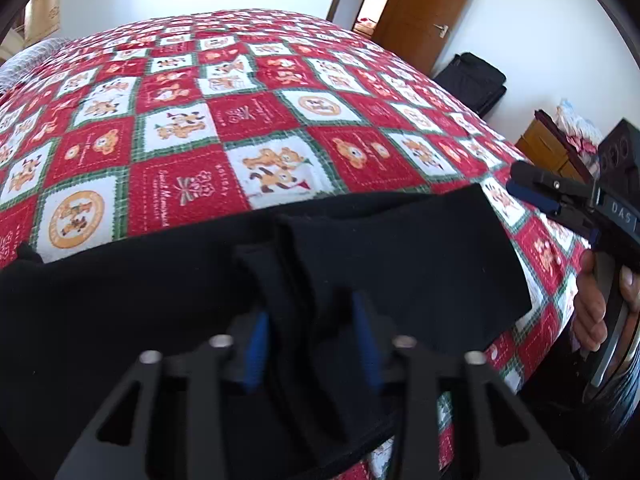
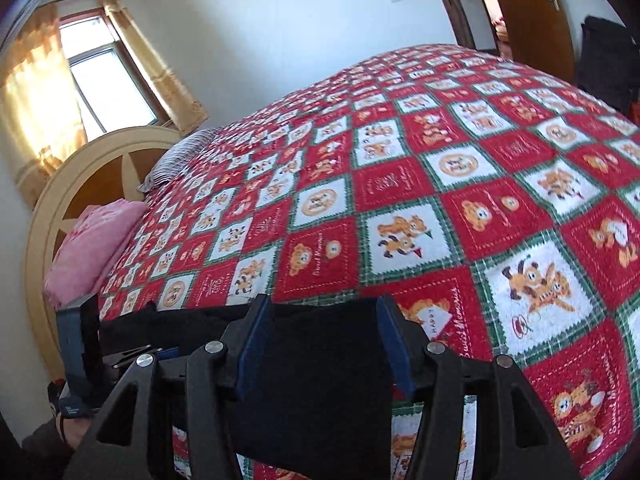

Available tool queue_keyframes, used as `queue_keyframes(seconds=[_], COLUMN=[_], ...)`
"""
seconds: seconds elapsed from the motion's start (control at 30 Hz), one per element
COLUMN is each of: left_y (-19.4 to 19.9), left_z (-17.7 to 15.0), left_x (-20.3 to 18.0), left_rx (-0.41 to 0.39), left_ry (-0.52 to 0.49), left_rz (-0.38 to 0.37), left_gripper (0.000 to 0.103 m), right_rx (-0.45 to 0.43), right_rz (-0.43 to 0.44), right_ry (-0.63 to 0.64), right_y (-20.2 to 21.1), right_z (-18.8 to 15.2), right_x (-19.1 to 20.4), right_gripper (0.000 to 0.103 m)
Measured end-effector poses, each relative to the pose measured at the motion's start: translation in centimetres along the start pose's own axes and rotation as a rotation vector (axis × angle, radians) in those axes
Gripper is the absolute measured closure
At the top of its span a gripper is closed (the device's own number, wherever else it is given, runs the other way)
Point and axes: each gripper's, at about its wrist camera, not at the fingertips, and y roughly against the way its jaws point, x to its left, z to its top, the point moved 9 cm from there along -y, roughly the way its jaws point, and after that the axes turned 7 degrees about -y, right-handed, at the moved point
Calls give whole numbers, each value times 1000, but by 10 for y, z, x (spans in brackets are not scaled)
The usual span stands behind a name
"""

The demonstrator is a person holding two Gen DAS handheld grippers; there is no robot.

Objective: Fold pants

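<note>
Black pants (image 1: pixel 400 256) lie along the near edge of the bed on a red, white and green patchwork quilt (image 1: pixel 248 112). My left gripper (image 1: pixel 316 344) is shut on a bunched fold of the pants between its blue pads. My right gripper (image 2: pixel 324 344) is open above the pants (image 2: pixel 316 400), with dark fabric showing between the spread fingers but not pinched. The right gripper also shows in the left wrist view (image 1: pixel 532 192), held by a hand at the right, off the pants' right end.
The quilt (image 2: pixel 440 184) covers the whole bed. A pink pillow (image 2: pixel 88 248) and a striped pillow (image 2: pixel 180 156) lie by the round headboard (image 2: pixel 60 184). A wooden door (image 1: pixel 424 12), a black suitcase (image 1: pixel 472 80) and a cabinet (image 1: pixel 548 148) stand past the bed.
</note>
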Motion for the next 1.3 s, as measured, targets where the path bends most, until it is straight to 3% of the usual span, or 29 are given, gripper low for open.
queue_keyframes(seconds=[0.03,0.17,0.33,0.47,0.6,0.63,0.7,0.77,0.9,1.0,1.07,1.1,1.17,1.3], left_y=[2,17,32,41,37,34,28,24,21,12,1,-1,1,21], left_z=[1,5,7,9,5,5,4,4,6,1,-4,-3,-3,-2], left_x=[1,3,15,40,49,46,38,31,15,7,5,7,10,9], left_rx=[-6,-58,-105,-142,-141,-136,-117,-118,-134,-92,-49,-52,-53,-95], left_ry=[13,67,113,148,215,217,213,204,177,125,97,86,91,118], left_rz=[-13,-68,-72,-12,-53,-59,-69,-55,-90,-71,-50,-29,-36,-84], left_gripper=[88,89,91,94,93,88,68,24,22,31,60,63,91,91], right_rx=[0,-19,-29,-24,2,-3,-9,-7,-12,-21,-20,-19,-17,-11], right_rz=[-2,-11,18,26,65,59,43,37,26,16,16,15,13,12], right_ry=[-10,-24,-15,10,44,49,56,51,37,31,28,31,37,51], right_y=[-1,1,3,1,-2,-2,-2,-3,-2,-2,-3,-3,-5,-7], right_z=[1,4,4,0,-6,-7,-7,-8,-5,-4,-4,-5,-6,-9], right_x=[-3,-8,-2,5,16,17,16,14,9,6,6,6,7,9], right_gripper=[47,46,45,45,45,45,45,45,45,45,45,45,45,45])
